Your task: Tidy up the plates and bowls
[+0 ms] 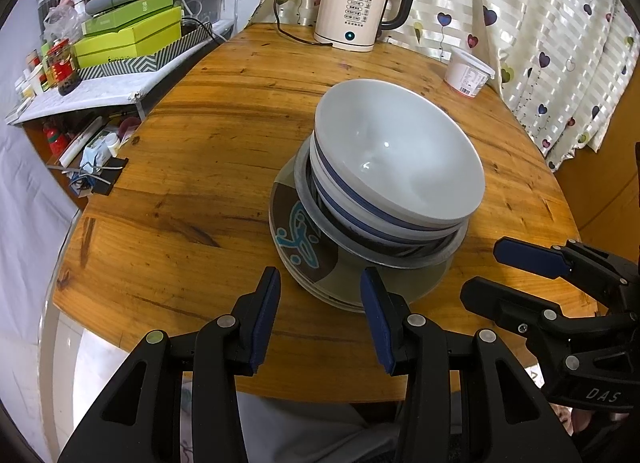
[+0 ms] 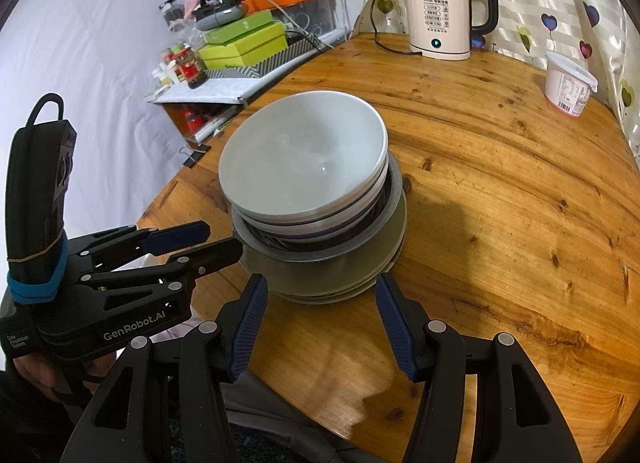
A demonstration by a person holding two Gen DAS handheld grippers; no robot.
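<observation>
The stack of dishes [image 1: 376, 199] stood near the middle of the round wooden table [image 1: 208, 167], straight ahead of both my grippers and slightly beyond their tips: patterned plates [image 1: 298, 241] at the bottom, a metal pan [image 1: 416, 259] on them, and nested white bowls with blue bands on top, the uppermost bowl [image 1: 400, 151] leaning toward my right. My left gripper [image 1: 320, 295] hung with its jaws partly apart and empty, its tips level with the near rim of the plates. My right gripper [image 2: 322, 303] stood a little wider, also empty, its fingers bracketing that rim without touching. Neither was clearly nearer; I judged the stack, being round, offered no preferred axis. On the kettle [image 1: 360, 3] I could read "55°C"; my left gripper's body read "GenRobot.AI", my right's "DAS". The label on the white tub [image 1: 468, 71] was too small to read.
</observation>
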